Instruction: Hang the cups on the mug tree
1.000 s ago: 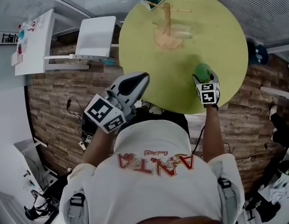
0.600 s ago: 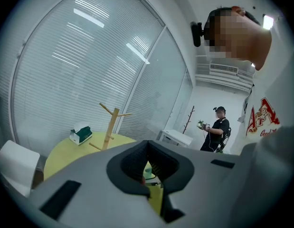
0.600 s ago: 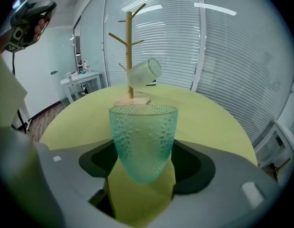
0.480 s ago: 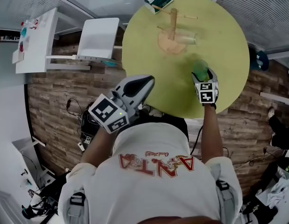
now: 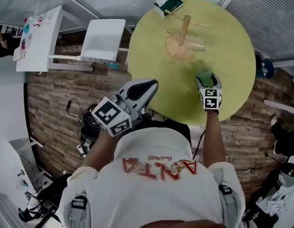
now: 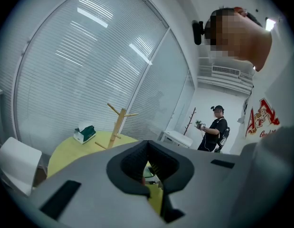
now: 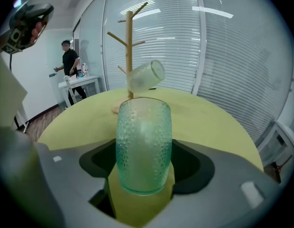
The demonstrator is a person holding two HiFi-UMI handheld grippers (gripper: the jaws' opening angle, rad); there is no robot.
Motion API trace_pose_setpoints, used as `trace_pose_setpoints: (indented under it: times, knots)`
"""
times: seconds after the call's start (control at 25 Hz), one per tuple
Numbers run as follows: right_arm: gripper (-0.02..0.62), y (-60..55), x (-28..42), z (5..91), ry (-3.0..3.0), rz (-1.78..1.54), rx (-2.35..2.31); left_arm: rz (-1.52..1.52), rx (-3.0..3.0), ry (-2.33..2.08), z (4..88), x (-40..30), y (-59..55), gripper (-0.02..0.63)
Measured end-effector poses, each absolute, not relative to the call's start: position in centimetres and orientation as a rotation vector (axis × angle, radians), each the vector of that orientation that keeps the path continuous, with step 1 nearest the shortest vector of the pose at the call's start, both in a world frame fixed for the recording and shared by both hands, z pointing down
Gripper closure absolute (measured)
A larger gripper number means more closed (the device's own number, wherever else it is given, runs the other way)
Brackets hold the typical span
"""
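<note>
1. Right gripper [image 5: 207,83]: its jaws pinch the green cup [image 7: 143,144] by its sides. It is held over the near right part of the round yellow table [image 5: 232,56].
2. Green cup: dimpled glass, upright, mouth up. It lies on the near side of the mug tree [image 5: 184,32] and apart from it.
3. Mug tree: wooden, with a straight pole on a round base and pegs angled upward. It stands toward the far side of the table.
4. Clear cup [image 7: 146,76]: hangs tilted on a low peg on the tree's right.
5. Left gripper [image 5: 147,85]: jaws pressed together, nothing between them. It is held off the table's near left edge, above the wood floor [image 5: 56,103].
6. White-and-green box [image 5: 168,3]: at the table's far edge, left of the tree.
7. White chair [image 5: 103,39]: left of the table.
</note>
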State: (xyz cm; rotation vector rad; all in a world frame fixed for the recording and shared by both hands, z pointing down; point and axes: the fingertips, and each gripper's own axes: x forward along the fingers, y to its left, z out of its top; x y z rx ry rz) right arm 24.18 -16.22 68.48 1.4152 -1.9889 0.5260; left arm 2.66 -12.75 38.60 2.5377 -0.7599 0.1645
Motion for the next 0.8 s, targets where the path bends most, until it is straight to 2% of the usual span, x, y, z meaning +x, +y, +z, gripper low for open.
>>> trace_pose_setpoints:
  times: [0.32, 0.8]
  knots:
    - [0.260, -17.0, 26.3, 60.0, -2.008, 0.453, 1.606, 0.087, 2.550, -0.724, 38.0, 1.8, -13.3, 0.597]
    - [0.261, -22.2, 24.5, 43.3, -1.858, -0.049, 1.406, -0.073, 2.600, -0.632, 35.9, 0.8, -13.9, 0.597]
